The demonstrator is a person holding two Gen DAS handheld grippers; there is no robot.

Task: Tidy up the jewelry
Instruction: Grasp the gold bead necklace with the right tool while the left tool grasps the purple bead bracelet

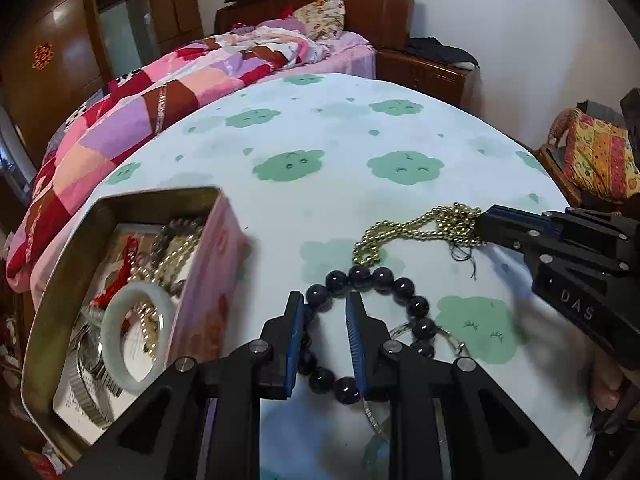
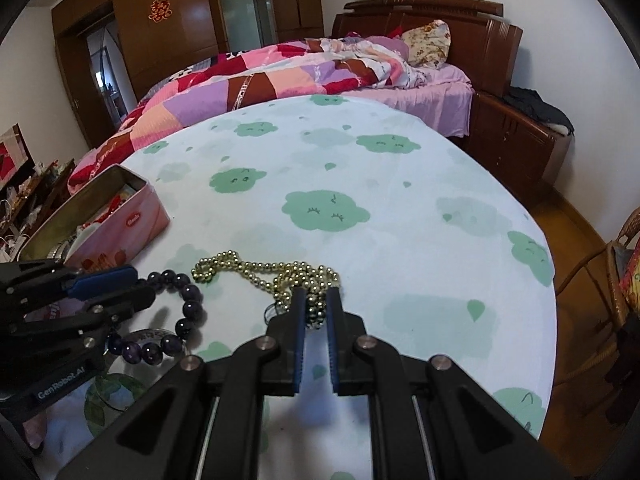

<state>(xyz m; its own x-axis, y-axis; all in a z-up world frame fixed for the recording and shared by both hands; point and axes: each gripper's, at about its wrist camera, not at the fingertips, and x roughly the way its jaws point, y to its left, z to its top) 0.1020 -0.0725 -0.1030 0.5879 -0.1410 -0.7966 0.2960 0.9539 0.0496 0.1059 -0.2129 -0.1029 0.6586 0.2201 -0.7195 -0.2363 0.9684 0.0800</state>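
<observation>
A dark purple bead bracelet [image 1: 384, 280] lies on the round table with the cloud-print cloth [image 1: 340, 140]. My left gripper [image 1: 325, 300] is open, its jaws straddling the bracelet's left side without closing on it. A gold bead necklace [image 1: 412, 228] lies just beyond; my right gripper [image 2: 316, 296] is shut on its bunched end [image 2: 316, 308]. The right gripper shows in the left wrist view [image 1: 486, 220], the left gripper in the right wrist view [image 2: 136, 280]. The bracelet [image 2: 188, 304] and necklace [image 2: 256, 270] also lie in the right wrist view.
A pink tin box [image 1: 208, 280] at the table's left holds a pale jade bangle [image 1: 136, 336], a watch band and other jewelry; it also shows in the right wrist view [image 2: 120, 224]. A thin silver chain [image 1: 448, 340] lies under the bracelet. A bed stands behind, a chair at right.
</observation>
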